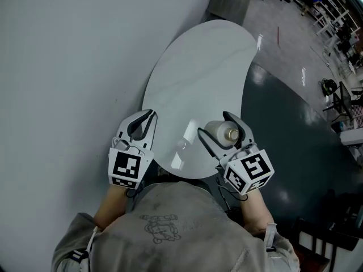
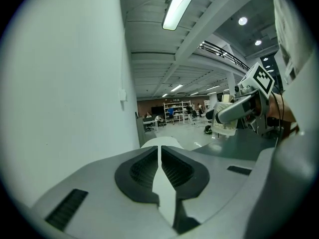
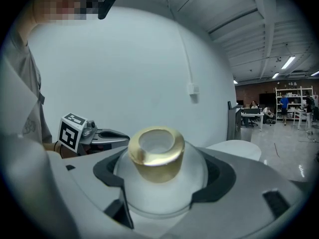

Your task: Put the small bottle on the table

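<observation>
Head view: right gripper (image 1: 213, 124) clasps small bottle (image 1: 222, 134) above table (image 1: 193, 78)

My small bottle (image 3: 158, 183) has a milky white body and a shiny gold cap (image 3: 156, 153). My right gripper (image 1: 214, 124) and left gripper (image 1: 151, 114) are both pale grey with black ribbed pads (image 2: 144, 171), and each carries a marker cube (image 1: 129, 168) patterned in black-and-white squares. The table (image 1: 193, 72) is glossy white (with faint grey veins, rather like marble). The wall (image 1: 68, 55) is plain off-white. The floor (image 1: 283, 123) is dark grey-green near me and lighter grey farther off. My sweatshirt (image 1: 170, 231) is grey with a thin dark line drawing.
</observation>
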